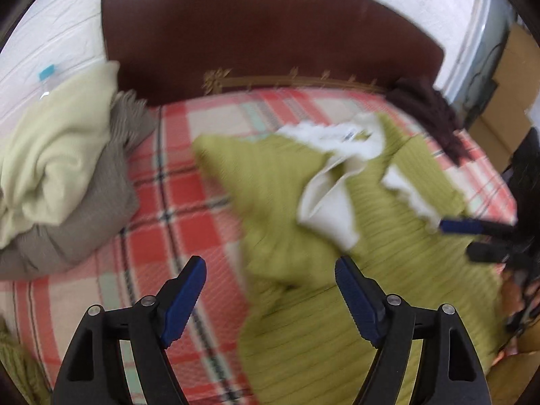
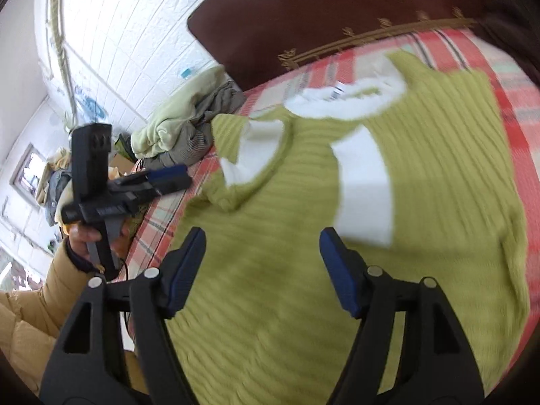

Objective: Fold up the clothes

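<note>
Your left gripper (image 1: 270, 270) and right gripper (image 2: 262, 240) both hang spread wide, holding nothing, above the olive-green ribbed knit sweater with white trim (image 2: 422, 202) lying rumpled on the red plaid bed (image 1: 175, 189). A small neck label (image 2: 334, 93) shows, too blurred to read. Pale-green and grey bundled clothes (image 1: 57, 175) sit beside the dark wooden headboard (image 1: 270, 33).
</note>
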Available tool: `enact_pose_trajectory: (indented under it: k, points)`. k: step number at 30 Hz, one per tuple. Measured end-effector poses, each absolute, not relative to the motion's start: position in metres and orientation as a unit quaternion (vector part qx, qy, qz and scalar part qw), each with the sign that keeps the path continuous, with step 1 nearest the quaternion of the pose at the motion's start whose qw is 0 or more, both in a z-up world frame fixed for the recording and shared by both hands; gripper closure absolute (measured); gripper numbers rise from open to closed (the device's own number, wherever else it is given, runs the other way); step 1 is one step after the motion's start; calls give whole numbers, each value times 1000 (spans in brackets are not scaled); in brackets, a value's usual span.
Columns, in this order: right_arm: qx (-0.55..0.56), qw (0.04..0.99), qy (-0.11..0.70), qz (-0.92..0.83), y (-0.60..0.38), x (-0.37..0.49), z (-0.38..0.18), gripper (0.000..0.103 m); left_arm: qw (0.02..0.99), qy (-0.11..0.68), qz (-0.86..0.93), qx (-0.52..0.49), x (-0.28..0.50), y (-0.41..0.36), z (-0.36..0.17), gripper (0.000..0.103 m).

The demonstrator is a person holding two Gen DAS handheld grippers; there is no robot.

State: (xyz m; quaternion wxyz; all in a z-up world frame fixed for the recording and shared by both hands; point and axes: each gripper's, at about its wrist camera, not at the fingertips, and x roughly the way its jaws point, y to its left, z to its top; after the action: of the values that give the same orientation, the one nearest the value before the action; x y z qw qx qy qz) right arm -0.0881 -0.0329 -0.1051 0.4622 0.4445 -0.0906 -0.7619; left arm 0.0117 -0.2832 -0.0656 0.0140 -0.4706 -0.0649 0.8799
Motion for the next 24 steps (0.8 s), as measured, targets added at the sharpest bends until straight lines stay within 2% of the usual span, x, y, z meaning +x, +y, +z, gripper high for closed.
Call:
enact_pose_trajectory:
  k: [6, 11, 12, 13, 14, 15, 17, 19, 22, 24]
  points:
    - [438, 455, -7, -775, -116, -101, -99, 32, -9, -45, 877, -479, 17, -282, -93, 24]
    - [430, 418, 66, -797, -162, -100, -116, 32, -54, -54, 882, -465, 26, -285, -92, 52]
    - [425, 407, 83, -804, -168, -100, -120, 35, -59, -60, 883, -462, 29, -286, -92, 55]
    - [430, 396, 91, -806, -169, -103, -126, 42, -64, -65, 883, -460, 31, -287, -92, 58]
    - [437, 389, 84, -807, -165, -106, -131, 62, -69, -70, 884, -457, 33, -288, -93, 62]
    - [437, 384, 61, -811, -155, -110, -130, 76, -76, -78, 884, -454, 37, -290, -93, 63]
    - [444, 384, -2, -809, -126, -116, -128, 92, -91, -102, 883, -449, 46, -298, -93, 65]
    - [456, 385, -56, -800, -99, -121, -127, 92, -88, -120, 883, -445, 54, -301, -93, 66]
    - [482, 389, -66, -782, -73, -113, -131, 91, -77, -101, 888, -442, 62, -293, -89, 65]
    - [493, 383, -60, -779, -60, -107, -133, 74, -59, -98, 893, -435, 65, -288, -83, 58]
